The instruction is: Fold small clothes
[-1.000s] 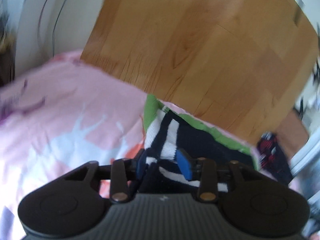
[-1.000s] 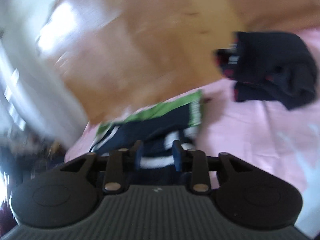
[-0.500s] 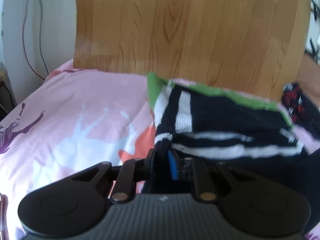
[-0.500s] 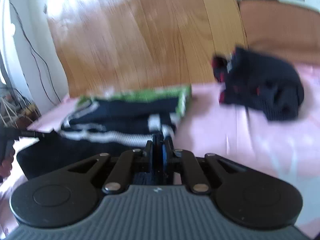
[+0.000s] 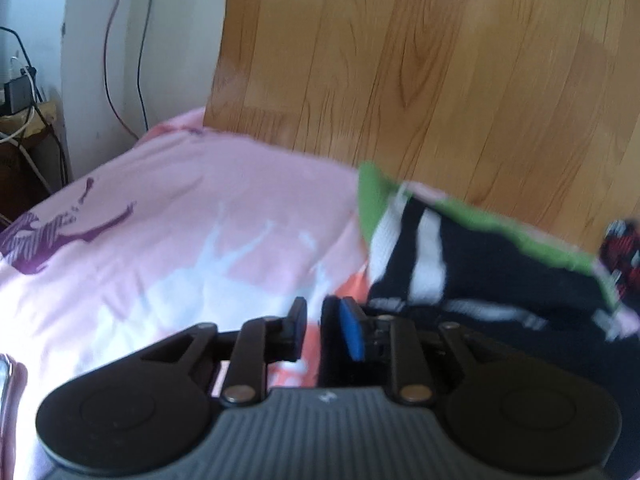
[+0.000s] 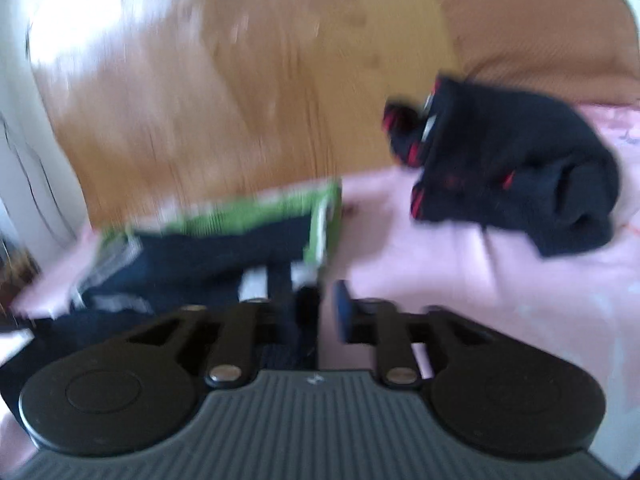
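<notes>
— Where did the striped garment [image 5: 472, 280] lie relative to the left gripper [image 5: 324, 330]?

— In the left wrist view it spread from the lower centre to the right edge, navy with white stripes and a green band. Its near dark edge reached the right-hand finger, but the narrow gap between the pads showed only pink sheet [image 5: 180, 208]. The jaws had just been opening a little, and nothing was clamped.

— And the right gripper [image 6: 326, 312]?

— Its jaws had just been opening too, and stood apart over pink fabric. The garment sat left of centre in that blurred view, its dark cloth against the left-hand finger.

— Anything else on the bed?

— A dark bundle with red marks [image 6: 508, 172] lay in the upper right, apart from the garment. A wooden headboard [image 5: 420, 60] filled the top, with cables [image 5: 120, 52] on the white wall at upper left.
</notes>
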A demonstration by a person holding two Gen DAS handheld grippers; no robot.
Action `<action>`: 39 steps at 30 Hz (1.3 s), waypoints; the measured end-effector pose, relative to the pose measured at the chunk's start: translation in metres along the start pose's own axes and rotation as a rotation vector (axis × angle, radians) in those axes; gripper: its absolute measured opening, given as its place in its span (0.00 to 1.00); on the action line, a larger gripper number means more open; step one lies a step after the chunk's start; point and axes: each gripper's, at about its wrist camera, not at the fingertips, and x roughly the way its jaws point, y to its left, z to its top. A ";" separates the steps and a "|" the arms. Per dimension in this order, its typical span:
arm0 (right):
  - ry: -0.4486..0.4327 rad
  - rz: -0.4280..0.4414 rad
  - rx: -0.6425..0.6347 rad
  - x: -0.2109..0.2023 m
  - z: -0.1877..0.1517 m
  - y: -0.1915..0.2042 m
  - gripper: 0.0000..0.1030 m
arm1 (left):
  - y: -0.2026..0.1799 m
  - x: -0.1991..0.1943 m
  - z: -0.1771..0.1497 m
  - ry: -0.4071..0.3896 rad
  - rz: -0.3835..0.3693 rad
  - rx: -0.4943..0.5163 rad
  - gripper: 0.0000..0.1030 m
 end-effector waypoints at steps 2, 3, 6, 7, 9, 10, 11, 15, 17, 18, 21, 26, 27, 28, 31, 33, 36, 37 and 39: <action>-0.017 0.045 0.006 -0.009 0.007 0.000 0.45 | -0.008 -0.009 0.009 -0.046 -0.044 -0.002 0.20; -0.014 0.083 0.007 -0.011 0.010 0.002 0.45 | -0.014 -0.010 0.012 -0.057 -0.080 0.004 0.22; 0.037 0.191 0.010 -0.004 0.016 0.016 0.45 | -0.039 0.003 0.015 -0.024 -0.193 0.038 0.32; 0.056 0.205 -0.005 0.003 0.020 0.023 0.45 | -0.049 0.010 0.013 -0.002 -0.214 0.060 0.32; 0.093 0.218 -0.054 0.024 0.035 0.038 0.45 | -0.069 0.025 0.004 0.033 -0.237 0.117 0.32; 0.107 0.225 -0.071 0.037 0.045 0.044 0.45 | -0.076 0.032 -0.002 0.055 -0.240 0.136 0.32; 0.116 0.230 -0.080 0.050 0.055 0.050 0.45 | -0.080 0.040 -0.006 0.075 -0.247 0.148 0.32; 0.206 0.268 -0.115 0.122 0.093 0.071 0.56 | -0.083 0.045 -0.021 0.072 -0.238 0.199 0.33; 0.257 0.243 -0.160 0.160 0.100 0.082 0.67 | -0.084 0.045 -0.021 0.067 -0.239 0.201 0.33; 0.281 0.215 -0.178 0.180 0.102 0.087 0.69 | -0.084 0.045 -0.021 0.066 -0.238 0.205 0.33; 0.370 0.175 -0.223 0.227 0.099 0.092 0.71 | -0.083 0.044 -0.021 0.068 -0.247 0.202 0.33; 0.490 0.180 -0.224 0.258 0.083 0.085 0.70 | -0.079 0.046 -0.018 0.078 -0.268 0.190 0.35; 0.477 0.197 -0.235 0.255 0.081 0.085 0.52 | -0.079 0.046 -0.018 0.079 -0.271 0.189 0.36; 0.478 0.223 -0.252 0.250 0.080 0.087 0.37 | -0.079 0.046 -0.018 0.081 -0.276 0.187 0.37; 0.451 0.230 -0.273 0.229 0.082 0.096 0.21 | -0.069 0.041 -0.012 0.070 -0.326 0.136 0.40; 0.401 0.240 -0.277 0.206 0.088 0.102 0.20 | -0.057 0.033 -0.005 0.012 -0.332 0.082 0.40; 0.317 0.292 -0.308 0.160 0.099 0.116 0.17 | -0.030 0.017 0.008 -0.096 -0.287 -0.015 0.41; 0.291 0.313 -0.339 0.140 0.098 0.123 0.17 | -0.018 0.012 0.012 -0.119 -0.271 -0.069 0.41; 0.259 0.366 -0.396 0.094 0.091 0.137 0.15 | 0.004 0.003 0.019 -0.132 -0.261 -0.177 0.41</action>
